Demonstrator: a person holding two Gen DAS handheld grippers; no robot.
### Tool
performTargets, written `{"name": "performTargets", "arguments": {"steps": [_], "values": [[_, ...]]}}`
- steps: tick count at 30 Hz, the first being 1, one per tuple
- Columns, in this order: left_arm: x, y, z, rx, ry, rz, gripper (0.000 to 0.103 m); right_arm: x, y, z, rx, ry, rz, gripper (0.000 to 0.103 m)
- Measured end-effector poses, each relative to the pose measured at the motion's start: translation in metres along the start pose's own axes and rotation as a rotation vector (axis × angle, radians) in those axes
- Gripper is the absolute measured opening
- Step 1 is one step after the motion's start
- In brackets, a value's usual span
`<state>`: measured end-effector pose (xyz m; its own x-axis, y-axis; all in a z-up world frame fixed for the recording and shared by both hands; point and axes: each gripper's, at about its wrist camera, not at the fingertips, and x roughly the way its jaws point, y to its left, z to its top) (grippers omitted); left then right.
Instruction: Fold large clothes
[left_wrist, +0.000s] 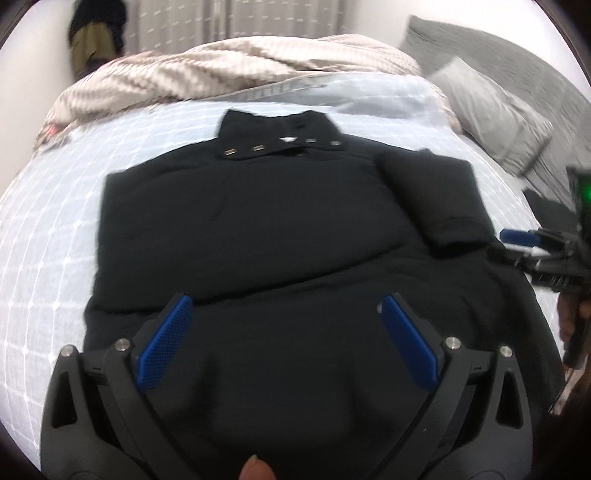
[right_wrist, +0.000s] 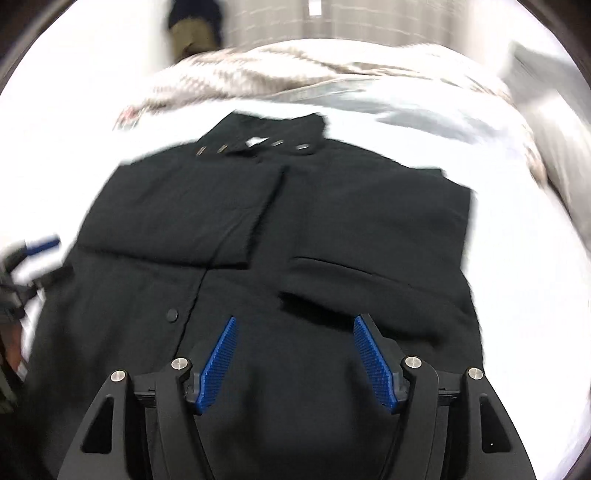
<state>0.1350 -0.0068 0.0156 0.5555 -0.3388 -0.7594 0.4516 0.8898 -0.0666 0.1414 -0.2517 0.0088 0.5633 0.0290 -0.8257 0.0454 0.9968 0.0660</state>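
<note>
- A large black coat (left_wrist: 258, 221) with a stand-up collar and a row of metal snaps lies flat in the middle of a bed, on a pale blue sheet with a white grid pattern (left_wrist: 48, 229), collar pointing away from both cameras.
- Both sleeves are folded in across the coat's body; the sleeve (right_wrist: 184, 218) on the left side of the right wrist view overlaps the front placket, the other sleeve (right_wrist: 369, 266) lies beside it.
- The left gripper (left_wrist: 284, 306) hovers over the coat's hem, its blue-padded jaws spread wide with only cloth below them, nothing pinched.
- The right gripper (right_wrist: 293, 325) also hangs above the lower coat, jaws apart and empty.
- A rumpled beige-and-white striped blanket (left_wrist: 229, 70) is bunched beyond the collar, with grey pillows (left_wrist: 491, 110) beside it.
</note>
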Motion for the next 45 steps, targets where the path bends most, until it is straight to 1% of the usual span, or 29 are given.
{"name": "performTargets", "arguments": {"steps": [5, 7, 10, 13, 14, 18, 21, 23, 24, 25, 26, 27, 28, 29, 30, 31, 32, 33, 34, 36, 38, 41, 42, 45], "values": [[0.005, -0.054, 0.008, 0.115, 0.008, -0.039, 0.102, -0.028, -0.058, -0.019, 0.234, -0.072, 0.061, 0.073], [0.009, -0.078, 0.01, 0.175, 0.013, -0.053, 0.102, -0.03, -0.086, -0.029, 0.342, -0.085, 0.104, 0.074], [0.02, -0.118, 0.012, 0.284, 0.01, -0.074, 0.102, -0.03, -0.128, -0.04, 0.544, -0.097, 0.15, 0.074], [0.035, -0.15, 0.016, 0.375, 0.003, -0.086, 0.102, -0.029, -0.161, -0.05, 0.697, -0.137, 0.211, 0.074], [0.044, -0.165, 0.017, 0.414, 0.006, -0.087, 0.102, -0.028, -0.167, -0.052, 0.725, -0.134, 0.212, 0.074], [0.071, -0.205, 0.021, 0.514, 0.014, -0.098, 0.102, -0.026, -0.176, -0.057, 0.751, -0.112, 0.173, 0.074], [0.09, -0.232, 0.024, 0.584, 0.014, -0.096, 0.102, -0.026, -0.171, -0.057, 0.727, -0.093, 0.141, 0.074], [0.101, -0.243, 0.025, 0.617, 0.016, -0.088, 0.102, -0.022, -0.167, -0.058, 0.707, -0.075, 0.125, 0.074], [0.109, -0.248, 0.026, 0.629, 0.022, -0.08, 0.101, -0.018, -0.165, -0.058, 0.698, -0.062, 0.119, 0.074], [0.117, -0.25, 0.027, 0.633, 0.03, -0.074, 0.096, -0.015, -0.163, -0.057, 0.69, -0.047, 0.113, 0.074], [0.122, -0.25, 0.028, 0.629, 0.035, -0.07, 0.093, -0.012, -0.162, -0.057, 0.684, -0.039, 0.108, 0.074], [0.124, -0.25, 0.03, 0.621, 0.035, -0.068, 0.085, -0.011, -0.161, -0.056, 0.68, -0.029, 0.102, 0.074], [0.125, -0.249, 0.031, 0.609, 0.031, -0.069, 0.076, -0.011, -0.161, -0.056, 0.678, -0.025, 0.098, 0.074], [0.125, -0.247, 0.034, 0.589, 0.024, -0.073, 0.07, -0.011, -0.161, -0.056, 0.674, -0.023, 0.095, 0.074], [0.122, -0.244, 0.037, 0.564, 0.019, -0.088, 0.058, -0.012, -0.161, -0.055, 0.67, -0.025, 0.091, 0.074], [0.121, -0.242, 0.04, 0.542, 0.019, -0.111, 0.042, -0.013, -0.162, -0.055, 0.67, -0.029, 0.09, 0.074], [0.116, -0.238, 0.044, 0.501, 0.024, -0.157, 0.034, -0.013, -0.164, -0.055, 0.674, -0.034, 0.091, 0.074], [0.111, -0.233, 0.047, 0.462, 0.031, -0.198, 0.022, -0.014, -0.166, -0.056, 0.684, -0.04, 0.094, 0.074], [0.108, -0.229, 0.05, 0.438, 0.031, -0.216, 0.019, -0.015, -0.171, -0.058, 0.704, -0.047, 0.1, 0.074], [0.093, -0.219, 0.055, 0.372, 0.006, -0.252, 0.016, -0.018, -0.177, -0.062, 0.735, -0.051, 0.104, 0.074], [0.08, -0.205, 0.06, 0.308, -0.012, -0.286, 0.016, -0.021, -0.185, -0.068, 0.767, -0.052, 0.092, 0.074], [0.059, -0.172, 0.067, 0.17, -0.043, -0.337, 0.014, -0.024, -0.191, -0.072, 0.779, -0.051, 0.061, 0.074], [0.052, -0.155, 0.068, 0.109, -0.053, -0.351, 0.014, -0.026, -0.191, -0.073, 0.779, -0.052, 0.053, 0.074], [0.045, -0.113, 0.063, -0.01, -0.061, -0.36, 0.014, -0.028, -0.19, -0.073, 0.77, -0.053, 0.046, 0.074]]}}
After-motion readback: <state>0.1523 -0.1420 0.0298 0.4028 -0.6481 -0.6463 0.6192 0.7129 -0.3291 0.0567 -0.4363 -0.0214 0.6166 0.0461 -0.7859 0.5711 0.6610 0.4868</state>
